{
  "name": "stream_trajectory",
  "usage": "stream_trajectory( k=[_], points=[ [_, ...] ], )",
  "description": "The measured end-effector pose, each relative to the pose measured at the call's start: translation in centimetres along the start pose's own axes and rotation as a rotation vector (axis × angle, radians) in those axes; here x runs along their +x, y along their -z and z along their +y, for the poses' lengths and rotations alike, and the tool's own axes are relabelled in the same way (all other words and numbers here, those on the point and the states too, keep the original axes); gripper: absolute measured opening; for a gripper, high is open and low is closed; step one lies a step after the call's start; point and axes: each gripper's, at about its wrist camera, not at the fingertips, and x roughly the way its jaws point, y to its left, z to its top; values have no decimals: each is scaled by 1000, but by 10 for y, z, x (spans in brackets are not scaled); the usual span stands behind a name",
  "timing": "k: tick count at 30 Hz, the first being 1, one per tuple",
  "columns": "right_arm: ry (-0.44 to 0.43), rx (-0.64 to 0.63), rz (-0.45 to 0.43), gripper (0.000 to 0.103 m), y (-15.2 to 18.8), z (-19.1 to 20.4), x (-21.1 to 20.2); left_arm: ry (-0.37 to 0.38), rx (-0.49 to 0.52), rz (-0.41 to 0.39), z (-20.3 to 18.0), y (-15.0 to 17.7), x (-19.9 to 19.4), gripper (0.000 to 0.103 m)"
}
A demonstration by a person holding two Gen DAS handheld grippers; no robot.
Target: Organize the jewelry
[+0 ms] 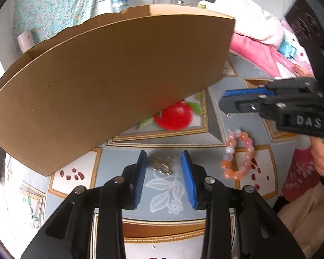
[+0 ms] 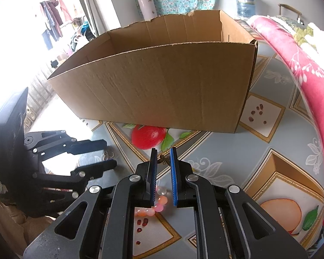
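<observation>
A small bronze butterfly charm (image 2: 164,159), wings spread crosswise, is pinched at the tips of the right claw (image 2: 164,154). The left claw (image 1: 164,161) is held released over a gold pendant (image 1: 162,167) lying flat between its pads on the counter (image 1: 216,112).

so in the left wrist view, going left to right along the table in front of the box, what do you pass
dark red beans → gold jewelry piece between the left fingers → pink and orange bead bracelet → person's hand on the right gripper's handle
</observation>
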Motion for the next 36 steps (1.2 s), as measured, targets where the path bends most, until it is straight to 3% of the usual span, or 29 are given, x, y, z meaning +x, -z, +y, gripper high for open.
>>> stream_trajectory(
  k=[5,10,15,17,29,36],
  points=[
    [3,6,1,10,0,-1,0,-30,-6,2,-3,-2,2,30],
    [6,6,-2,10,-1,1,0,-35,7,9,-8,-3,1,13],
    [9,7,-7,10,0,1,-2,-38,-4,7,-7,-3,-1,12],
    [11,7,-9,10,0,1,-3,-41,-16,5,-3,-3,-1,0],
    [17,1,-17,10,2,6,-6,54,-113,-48,21,4,-19,0],
    [12,-8,-12,10,3,11,-5,71,-51,-53,12,-1,-14,0]
  ],
)
